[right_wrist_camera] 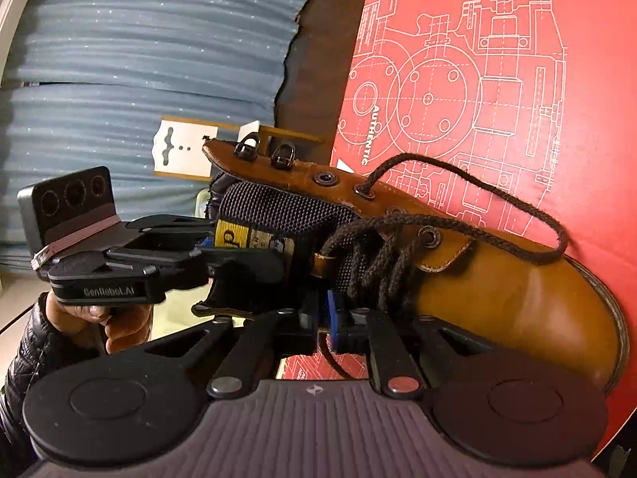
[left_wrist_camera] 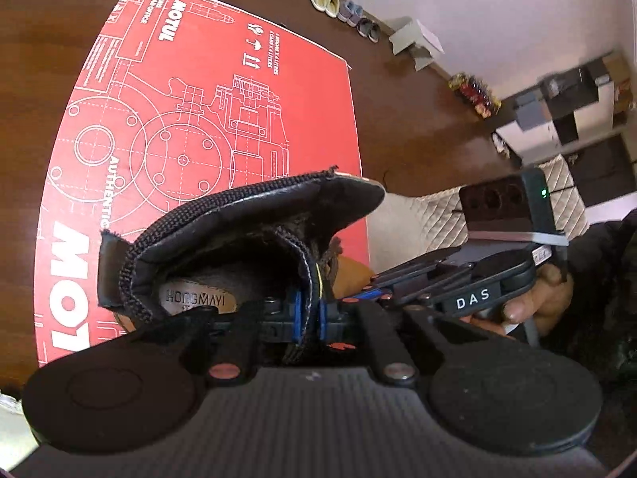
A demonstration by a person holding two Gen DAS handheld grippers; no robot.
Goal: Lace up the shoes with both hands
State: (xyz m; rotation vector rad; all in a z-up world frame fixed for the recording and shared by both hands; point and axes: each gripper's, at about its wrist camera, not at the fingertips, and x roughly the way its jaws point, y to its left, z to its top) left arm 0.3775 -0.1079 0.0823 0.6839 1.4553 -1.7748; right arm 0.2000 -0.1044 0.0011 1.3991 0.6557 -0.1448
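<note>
Plainly one tan leather lace-up boot [right_wrist_camera: 497, 290], resting on a flat red printed cardboard sheet [right_wrist_camera: 577, 119]. Long axis running left to right across the right gripper [right_wrist_camera: 322, 320], rounded toe off to its right, ankle opening toward the left gripper [left_wrist_camera: 309, 312]. Inside the opening, just ahead of the left gripper, one grey printed insole [left_wrist_camera: 195, 298]. Left gripper pinched narrow on the edge of the black mesh tongue [right_wrist_camera: 278, 207], blue pads pressing it from both sides. Right gripper low against the near side of the boot, just under the crossed lacing; jaws a little apart, a strand of the one dark brown cord lace [right_wrist_camera: 517, 207] dropping between them, pressed or not impossible to tell. On the far flap, beyond the right gripper: two metal hooks and three round eyelets. Loose loop of lace lying over the cardboard, beyond the boot.
</note>
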